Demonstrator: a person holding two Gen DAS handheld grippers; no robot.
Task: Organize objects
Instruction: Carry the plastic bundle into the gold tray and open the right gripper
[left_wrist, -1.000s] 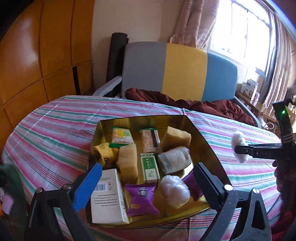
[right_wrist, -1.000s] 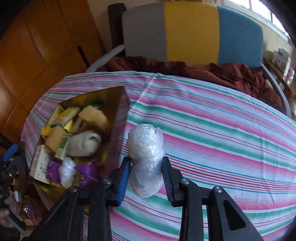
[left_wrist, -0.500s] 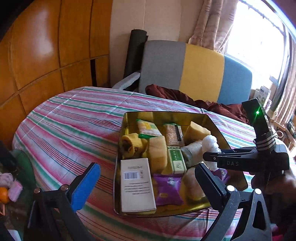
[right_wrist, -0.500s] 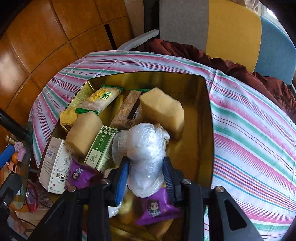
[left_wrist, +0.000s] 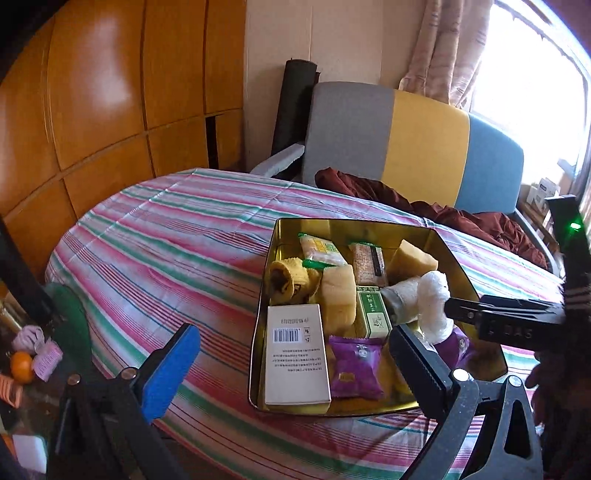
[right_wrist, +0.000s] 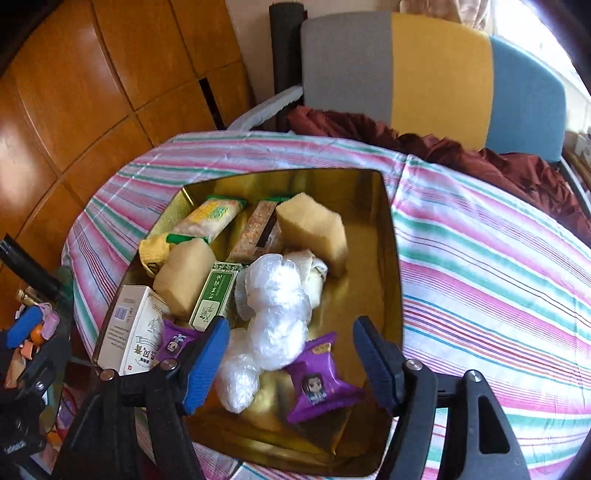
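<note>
Right gripper (right_wrist: 288, 354): jaws spread wide over the tin, not pinching anything
Left gripper (left_wrist: 295, 365): also wide open, hanging at the tin's near edge
Plastic-wrapped bundle (right_wrist: 277, 314): lying loose inside the gold tin (right_wrist: 391, 236), on top of the other snacks, touching the purple packet (right_wrist: 317, 380)
White box (left_wrist: 295, 354): near-left corner of the tin
Tin: sits on the striped tablecloth (left_wrist: 166, 240)

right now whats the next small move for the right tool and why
Probably lift the right tool straight up and out of the gold metal tin. It stands open, and the white plastic-wrapped bundle lies in the tin among the other snacks, touching neither finger, so that piece looks placed. The left tool is open and empty.
</note>
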